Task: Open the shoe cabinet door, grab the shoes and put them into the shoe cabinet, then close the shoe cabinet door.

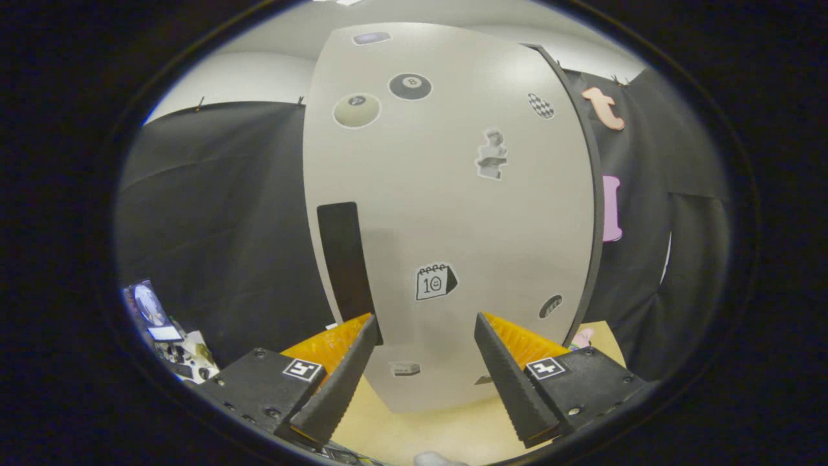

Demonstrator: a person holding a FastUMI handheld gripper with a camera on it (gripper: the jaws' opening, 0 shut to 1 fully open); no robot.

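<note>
Fingers [424, 330] spread apart, empty; shoe cabinet door [446, 213] just ahead; its dark handle [343, 259] beside the left fingertip.

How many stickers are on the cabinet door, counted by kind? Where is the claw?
Ball stickers: 2
Calendar sticker: 1
Statue sticker: 1
Checkered sticker: 1
Others, too small to tell: 4
Total: 9
The claw is open before the cabinet door.

Pale grey shoe cabinet door [446, 213] with black handle strip [344, 259], monochrome stickers [435, 282], tan floor [420, 430]
</note>
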